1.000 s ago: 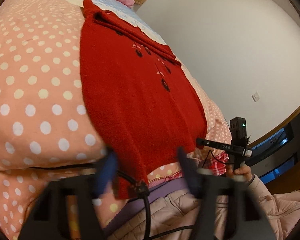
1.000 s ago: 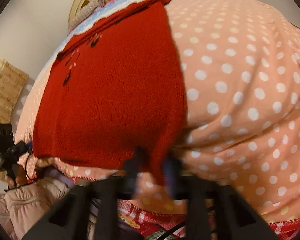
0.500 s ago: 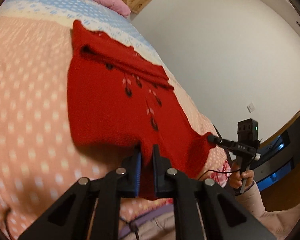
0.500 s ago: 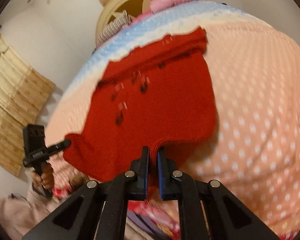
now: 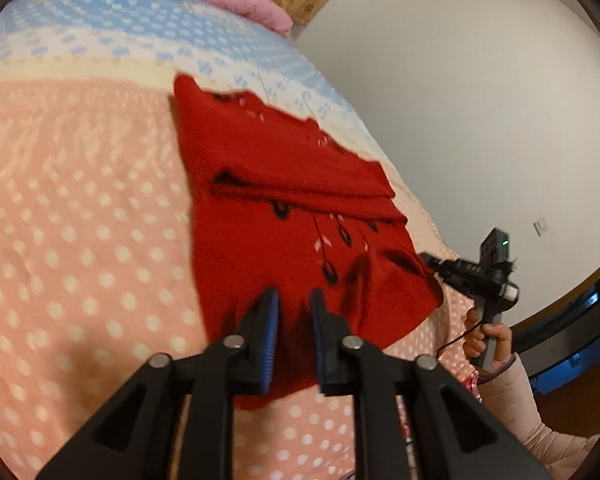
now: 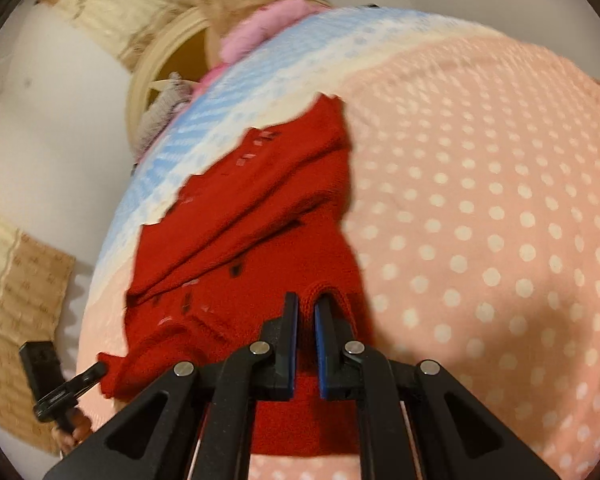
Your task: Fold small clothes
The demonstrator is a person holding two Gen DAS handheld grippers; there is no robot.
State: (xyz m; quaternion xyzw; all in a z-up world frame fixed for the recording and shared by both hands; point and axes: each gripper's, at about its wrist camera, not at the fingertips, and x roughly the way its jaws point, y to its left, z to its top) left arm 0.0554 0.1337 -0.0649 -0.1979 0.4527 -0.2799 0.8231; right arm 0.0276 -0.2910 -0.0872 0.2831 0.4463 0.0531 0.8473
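- The left gripper [image 5: 294,304] points forward and slightly down over the bed, its two blue-padded fingers [image 5: 269,320] drawn close with a narrow gap, and a fold of the red sweater [image 5: 284,200] pinched between them.
- Ahead of the left gripper the sweater lies spread on the pink polka-dot bedspread [image 5: 72,240], its folded-over sleeve band crossing the cloth further out and its dark embroidered marks just beyond the fingertips.
- To the right of the left gripper, the right gripper [image 5: 428,259] shows from the side, tip clamped on the sweater's near right corner; the person's right hand [image 5: 488,336] grips its handle from below, with a pale padded sleeve [image 5: 540,416] behind it.
- In the right wrist view, the right gripper [image 6: 306,308] is level with the bed edge, fingers nearly closed on a raised loop of the sweater's [image 6: 260,220] hem.
- Left of the right gripper, low down, the left gripper [image 6: 100,368] bites the sweater's other near corner.
- Far ahead of both grippers a pink pillow [image 6: 268,24] sits beyond the bedspread's blue band.
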